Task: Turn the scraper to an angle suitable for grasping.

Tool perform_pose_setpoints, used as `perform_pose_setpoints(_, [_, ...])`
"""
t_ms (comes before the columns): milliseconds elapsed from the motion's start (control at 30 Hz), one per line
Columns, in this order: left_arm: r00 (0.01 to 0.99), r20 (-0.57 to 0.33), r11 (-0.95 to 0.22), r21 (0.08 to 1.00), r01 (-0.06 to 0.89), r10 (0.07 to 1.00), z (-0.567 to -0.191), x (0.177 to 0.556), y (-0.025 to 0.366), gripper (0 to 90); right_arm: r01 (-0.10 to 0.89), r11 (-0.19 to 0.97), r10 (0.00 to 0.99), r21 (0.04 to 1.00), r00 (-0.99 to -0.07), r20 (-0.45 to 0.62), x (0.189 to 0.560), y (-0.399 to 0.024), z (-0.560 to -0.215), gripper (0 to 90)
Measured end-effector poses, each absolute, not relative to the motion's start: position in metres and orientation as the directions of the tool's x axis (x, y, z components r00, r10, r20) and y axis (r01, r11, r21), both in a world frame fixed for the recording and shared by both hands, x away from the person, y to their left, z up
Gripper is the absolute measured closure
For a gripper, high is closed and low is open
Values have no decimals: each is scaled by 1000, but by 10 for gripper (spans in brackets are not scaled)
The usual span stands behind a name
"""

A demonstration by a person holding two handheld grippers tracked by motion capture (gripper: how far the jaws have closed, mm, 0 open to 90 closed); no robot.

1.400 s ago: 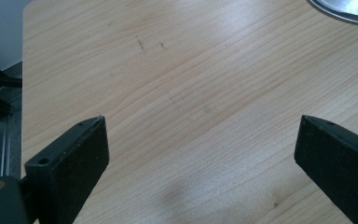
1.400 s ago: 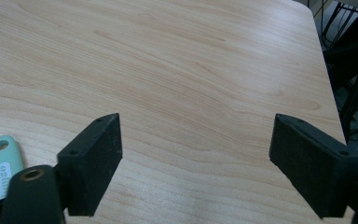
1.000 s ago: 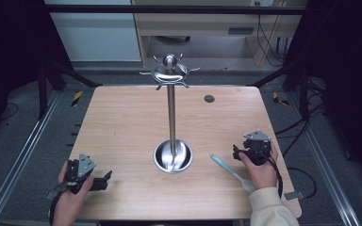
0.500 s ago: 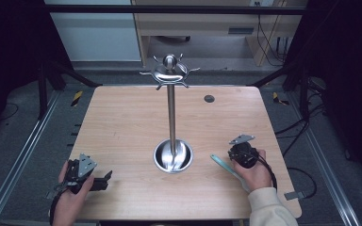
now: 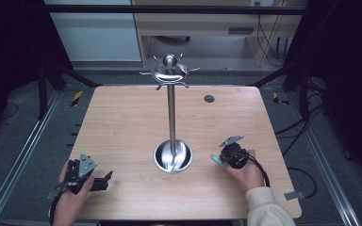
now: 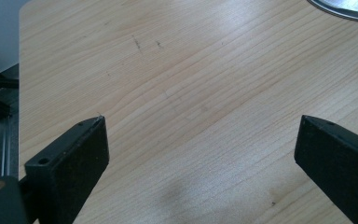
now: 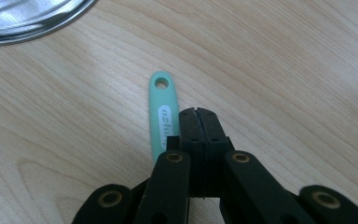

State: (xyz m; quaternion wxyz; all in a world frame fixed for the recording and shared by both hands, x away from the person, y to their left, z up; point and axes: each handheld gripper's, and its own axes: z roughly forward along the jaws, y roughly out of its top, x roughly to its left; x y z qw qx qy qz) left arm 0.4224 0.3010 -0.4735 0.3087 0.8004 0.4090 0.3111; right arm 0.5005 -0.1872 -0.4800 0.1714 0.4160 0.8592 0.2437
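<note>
Beside right claw (image 7: 199, 112) | teal handle (image 7: 162, 116) flat, holed end toward steel base (image 7: 28, 18) | claw pressed together, empty

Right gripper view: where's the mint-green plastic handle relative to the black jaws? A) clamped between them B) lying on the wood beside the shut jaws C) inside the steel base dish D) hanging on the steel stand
B: the mint-green plastic handle lies flat on the wooden table just left of the right gripper, whose jaws meet with nothing between them.
</note>
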Motion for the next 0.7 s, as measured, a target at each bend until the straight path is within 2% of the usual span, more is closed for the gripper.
perform_pose_setpoints(200, [471,246,-475,747,464,847,-474,422,301,27,630,536,789,562,-611,-68,499,-186,-480,900])
perform_pose_setpoints(367, [474,245,-477,744,468,846,-475,422,301,27,598,581,732,552,-680,-33,487,-179,-478,900])
perform_pose_setpoints(700, [463,243,-470,745,474,852,-475,422,303,27,553,622,685,554,-727,-43,476,-170,-466,900])
